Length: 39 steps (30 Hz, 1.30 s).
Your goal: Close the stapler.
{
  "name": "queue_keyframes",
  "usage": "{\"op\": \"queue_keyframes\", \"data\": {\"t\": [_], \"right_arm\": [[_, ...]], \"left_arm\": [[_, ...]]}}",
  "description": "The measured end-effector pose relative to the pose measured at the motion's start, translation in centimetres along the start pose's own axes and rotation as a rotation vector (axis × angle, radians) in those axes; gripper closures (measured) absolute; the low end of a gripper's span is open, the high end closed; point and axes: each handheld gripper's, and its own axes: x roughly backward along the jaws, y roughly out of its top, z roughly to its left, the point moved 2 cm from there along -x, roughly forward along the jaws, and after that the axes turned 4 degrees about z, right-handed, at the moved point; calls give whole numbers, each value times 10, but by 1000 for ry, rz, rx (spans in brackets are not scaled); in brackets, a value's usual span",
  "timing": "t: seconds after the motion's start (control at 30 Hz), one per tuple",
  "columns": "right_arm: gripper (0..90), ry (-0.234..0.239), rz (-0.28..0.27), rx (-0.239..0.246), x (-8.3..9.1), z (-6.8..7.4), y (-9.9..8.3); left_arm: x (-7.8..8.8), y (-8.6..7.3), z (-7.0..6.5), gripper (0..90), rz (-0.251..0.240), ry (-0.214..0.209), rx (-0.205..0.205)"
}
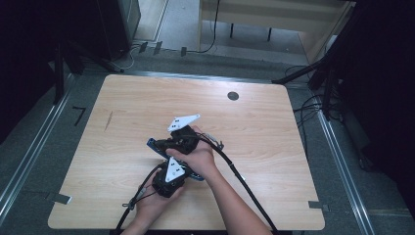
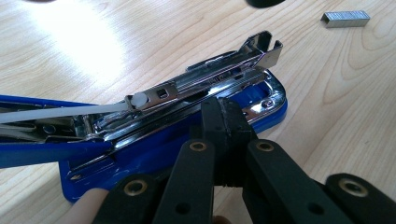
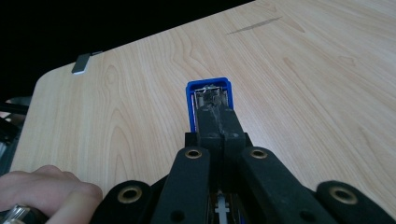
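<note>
The blue stapler [image 2: 177,140] is laid open mid-counter [image 1: 254,147], its metal magazine [image 2: 205,79] exposed and seemingly unfilled. A staple strip [image 2: 345,18] lies nearby, not yet loaded. Both the left claw [image 2: 227,116] and right claw [image 3: 218,122] are pressed together against the stapler.

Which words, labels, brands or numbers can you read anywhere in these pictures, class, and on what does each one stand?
None can be read.
Blue stapler: no brand or lettering shows on its blue body or metal magazine.
Strip of staples: plain metal, no marking.
Grey plates on the grippers: small dark marks, too small to read.
Wooden table: no writing.
</note>
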Motion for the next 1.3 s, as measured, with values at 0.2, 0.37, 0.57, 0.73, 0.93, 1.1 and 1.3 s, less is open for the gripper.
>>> {"op": "queue_keyframes", "data": {"t": [0.2,0.37,0.57,0.73,0.93,1.1,1.3], "right_arm": [[900,21,1,0,-5,-3,0],[900,28,0,-5,-8,-5,-1],[900,30,1,-14,-13,-5,-2],[900,29,34,-3,-19,-7,-6],[900,21,64,-2,-26,-9,-10],[900,6,116,-6,-32,-9,-13],[900,7,135,-12,-35,-10,-14]], "left_arm": [[0,0,0,900,0,-4,5],[0,0,0,900,1,-4,4],[0,0,-1,900,2,-5,3],[0,0,0,900,2,-4,1],[0,0,0,900,4,-5,0],[0,0,0,900,3,-6,2],[0,0,0,900,4,-5,1]]}}
